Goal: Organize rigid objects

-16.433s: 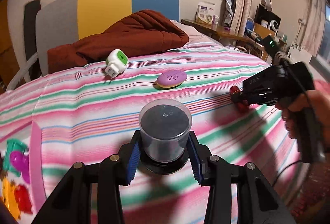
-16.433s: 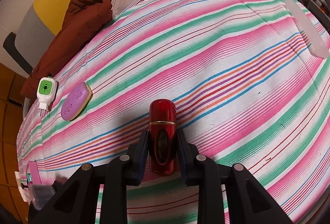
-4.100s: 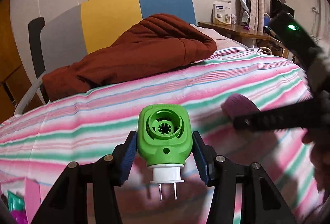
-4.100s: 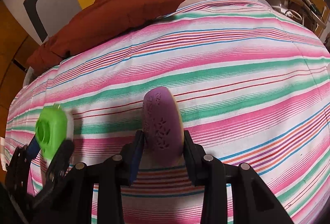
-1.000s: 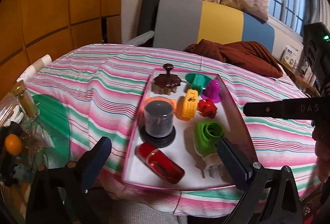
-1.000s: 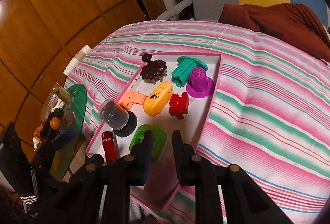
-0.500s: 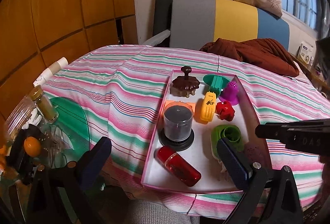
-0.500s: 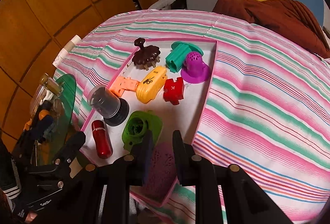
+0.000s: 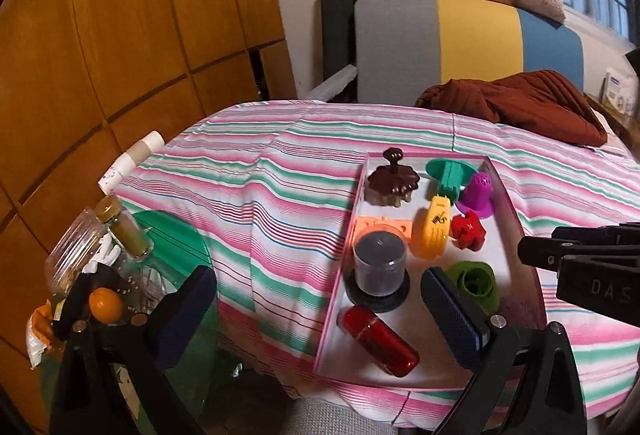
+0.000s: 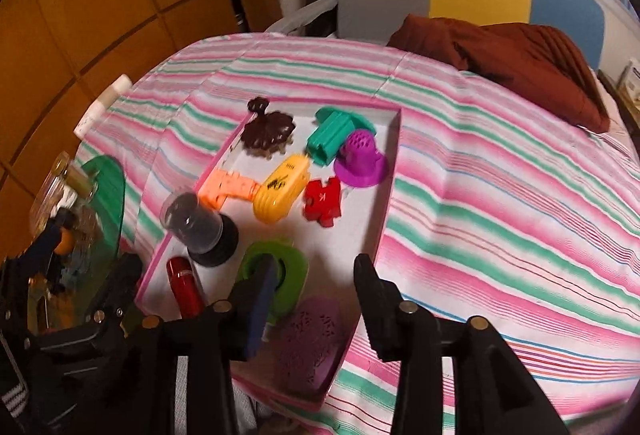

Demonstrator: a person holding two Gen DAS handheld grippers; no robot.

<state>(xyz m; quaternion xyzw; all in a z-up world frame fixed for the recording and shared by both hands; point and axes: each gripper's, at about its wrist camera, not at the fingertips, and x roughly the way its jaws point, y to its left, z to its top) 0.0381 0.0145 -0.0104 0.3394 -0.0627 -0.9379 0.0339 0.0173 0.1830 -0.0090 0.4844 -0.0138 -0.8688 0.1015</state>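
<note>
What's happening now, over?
Right gripper opening, purple soap box released into pink tray. Left gripper open, empty. Nothing in the way, over.

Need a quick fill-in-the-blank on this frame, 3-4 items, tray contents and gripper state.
1. The purple oval case lies in the near corner of the pink ____.
2. The right gripper has jaws that are ____, with the case below them, no pad pressing it.
3. The red cylinder lies on its ____.
4. The left gripper holds ____.

Missing words: tray; opening; side; nothing
</note>
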